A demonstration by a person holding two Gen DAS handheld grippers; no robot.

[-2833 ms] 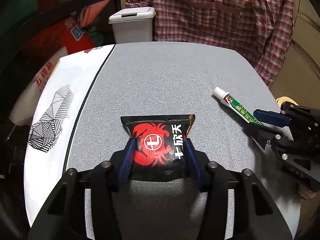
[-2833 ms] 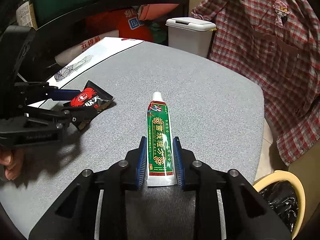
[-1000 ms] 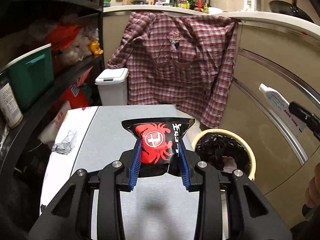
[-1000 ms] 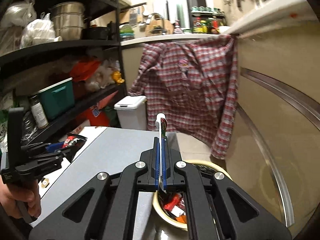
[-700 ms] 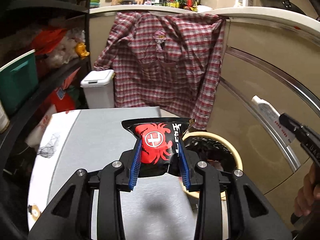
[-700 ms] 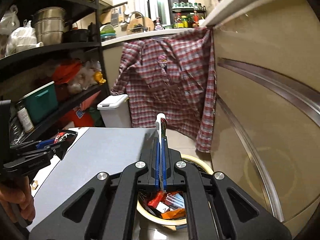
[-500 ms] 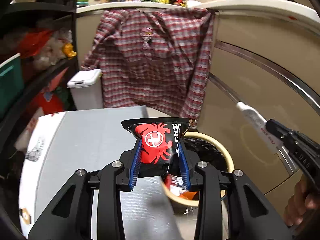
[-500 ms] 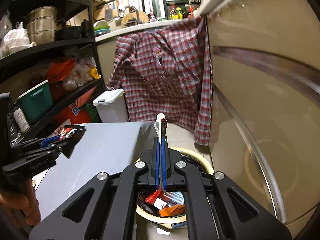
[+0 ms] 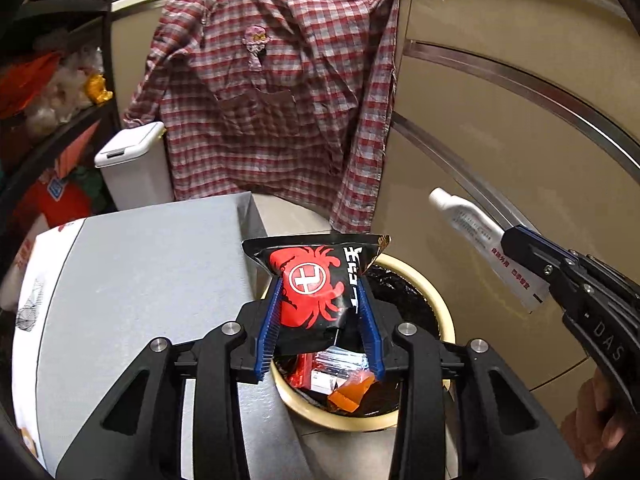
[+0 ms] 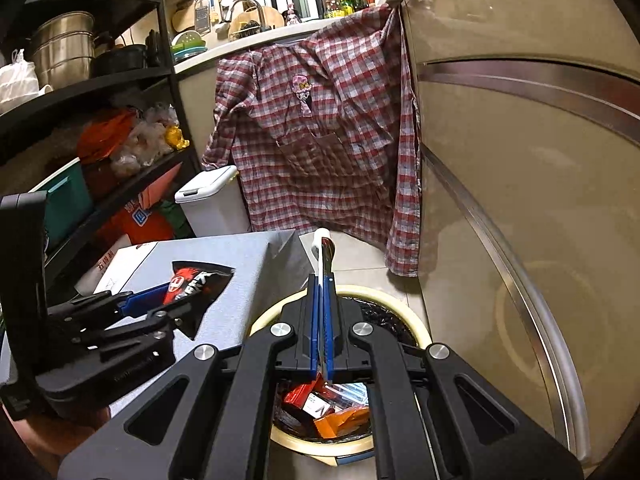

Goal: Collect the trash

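Left wrist view: we hold the black crab-print snack packet (image 9: 316, 292) between the blue pads of our left gripper (image 9: 320, 320), carried out past the grey table (image 9: 140, 280) edge so it hangs over the cream-rimmed bin (image 9: 444, 316). The jaws are opening, yet the pads appear to touch the packet's sides. Down in the black-lined bin lie red, clear and orange wrappers. Our right gripper (image 9: 516, 242) shows at the right, pinching the flat end of a white tube (image 9: 472, 226)

Right wrist view: our jaws are squeezed nearly together on the tube, seen edge-on, cap forward, poised over the bin for the drop. Beside us, the left gripper holds the packet at the table edge
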